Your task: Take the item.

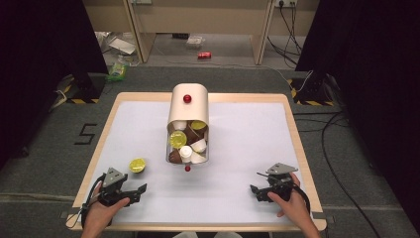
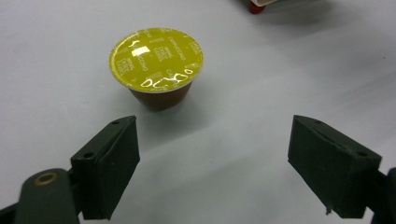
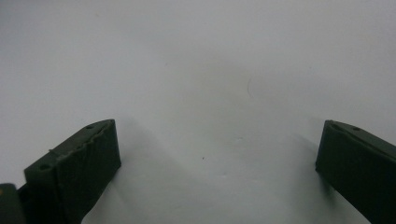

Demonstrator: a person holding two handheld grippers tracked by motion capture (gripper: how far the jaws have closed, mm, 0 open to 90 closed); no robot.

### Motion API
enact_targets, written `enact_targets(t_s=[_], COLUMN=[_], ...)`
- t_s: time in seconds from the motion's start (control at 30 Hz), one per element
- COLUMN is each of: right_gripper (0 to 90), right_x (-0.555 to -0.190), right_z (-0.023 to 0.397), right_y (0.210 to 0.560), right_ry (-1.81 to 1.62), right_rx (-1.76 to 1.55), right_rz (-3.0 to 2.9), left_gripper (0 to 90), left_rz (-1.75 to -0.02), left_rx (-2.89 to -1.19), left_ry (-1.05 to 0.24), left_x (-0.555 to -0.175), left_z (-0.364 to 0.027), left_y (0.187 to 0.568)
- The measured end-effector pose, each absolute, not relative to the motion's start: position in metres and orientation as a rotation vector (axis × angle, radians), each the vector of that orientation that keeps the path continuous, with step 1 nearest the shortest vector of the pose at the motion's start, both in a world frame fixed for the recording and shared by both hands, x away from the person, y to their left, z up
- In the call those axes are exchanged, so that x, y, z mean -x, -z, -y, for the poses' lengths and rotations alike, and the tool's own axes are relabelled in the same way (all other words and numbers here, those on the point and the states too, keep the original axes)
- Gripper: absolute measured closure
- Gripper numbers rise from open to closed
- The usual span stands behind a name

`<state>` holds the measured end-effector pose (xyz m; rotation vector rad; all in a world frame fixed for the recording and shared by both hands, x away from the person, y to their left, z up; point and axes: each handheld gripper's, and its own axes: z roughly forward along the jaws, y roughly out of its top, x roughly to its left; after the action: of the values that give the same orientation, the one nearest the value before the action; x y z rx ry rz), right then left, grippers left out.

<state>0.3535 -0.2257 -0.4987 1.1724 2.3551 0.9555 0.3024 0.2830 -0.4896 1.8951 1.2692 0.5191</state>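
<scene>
Bare table lies open between the left gripper and the capsule.

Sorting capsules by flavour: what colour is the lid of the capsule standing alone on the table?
Yellow-green foil lid, clearest in the left gripper view.

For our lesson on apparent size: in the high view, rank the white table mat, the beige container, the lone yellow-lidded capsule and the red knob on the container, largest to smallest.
1. White table mat
2. Beige container
3. Lone yellow-lidded capsule
4. Red knob

No two look alike in size.
</scene>
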Motion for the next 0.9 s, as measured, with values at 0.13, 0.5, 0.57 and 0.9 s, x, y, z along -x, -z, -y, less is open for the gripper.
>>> enact_targets(t_s=[0.13,0.5,0.57,0.9], right_gripper=[0.2,0.3,0.3,0.3], right_x=[-0.354,-0.354,-0.353,-0.353], right_z=[0.226,0.226,0.226,0.226], right_y=[0.499,0.499,0.499,0.499], right_ry=[-0.956,-0.956,-0.956,-0.956], right_rx=[-1.170,-1.171,-1.171,-1.171], right_rz=[-2.355,-2.355,-2.355,-2.355], left_gripper=[16.3,16.3,16.3,15.4], left_rz=[-1.264,-1.263,-1.256,-1.236], left_rx=[-1.892,-1.909,-1.914,-1.927], left_ry=[-0.518,-0.508,-0.513,-0.542], left_x=[-0.299,-0.291,-0.288,-0.279], left_z=[-0.279,-0.275,-0.274,-0.271], left_y=[0.491,0.499,0.501,0.504])
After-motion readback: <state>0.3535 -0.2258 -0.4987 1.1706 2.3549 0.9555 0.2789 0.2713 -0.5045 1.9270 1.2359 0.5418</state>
